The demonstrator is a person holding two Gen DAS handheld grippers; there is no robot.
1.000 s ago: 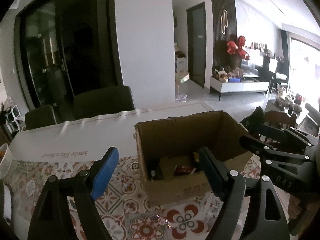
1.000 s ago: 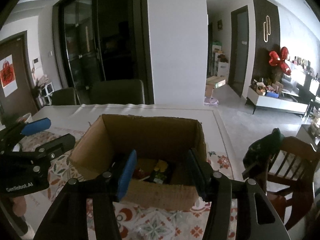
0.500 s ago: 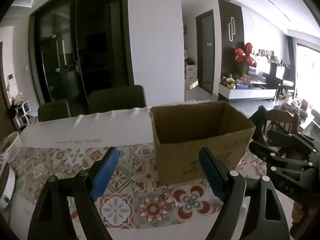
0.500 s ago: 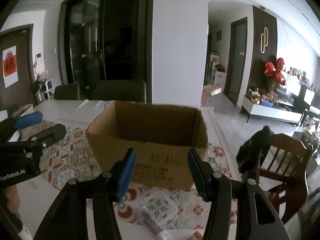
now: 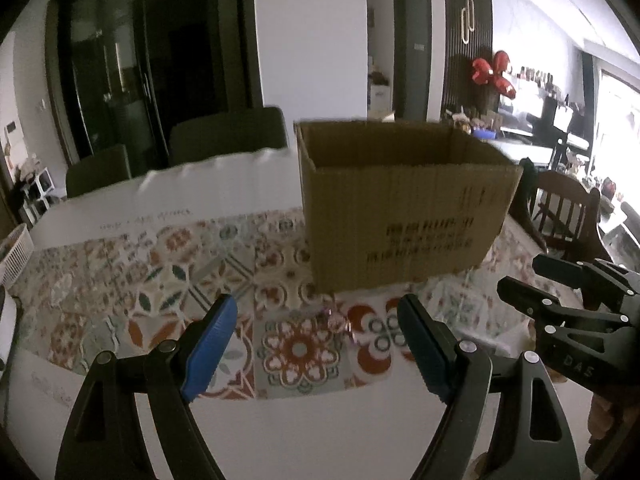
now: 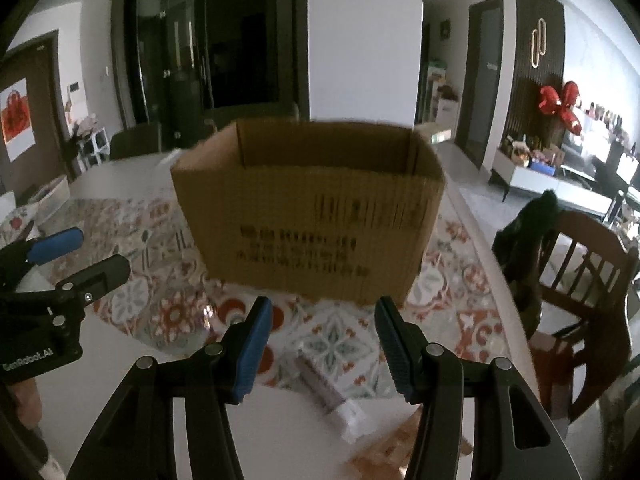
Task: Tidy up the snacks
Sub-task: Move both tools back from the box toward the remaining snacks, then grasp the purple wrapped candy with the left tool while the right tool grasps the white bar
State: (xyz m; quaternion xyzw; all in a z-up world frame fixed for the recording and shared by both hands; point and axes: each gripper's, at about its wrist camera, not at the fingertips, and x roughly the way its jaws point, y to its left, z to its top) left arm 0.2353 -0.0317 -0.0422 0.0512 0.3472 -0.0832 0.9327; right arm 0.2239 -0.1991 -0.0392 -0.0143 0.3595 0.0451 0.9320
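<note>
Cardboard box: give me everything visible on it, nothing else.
The cardboard box is brown corrugated board, open-topped, with no flaps visible. It stands upright on the patterned tablecloth. Dark printed lines and a row of bar-like marks cover its near face; the print is too blurred to read. From this low angle its contents are hidden; only the inner walls show. Neither gripper touches it, and both stand open in front of it.

We're in a home's dining area: patterned cloth (image 5: 168, 280) over the desk (image 5: 280, 432), wooden chair (image 6: 588, 280) alongside, living-room TV console (image 6: 536, 178) beyond, glass doors (image 6: 192, 48) behind.
</note>
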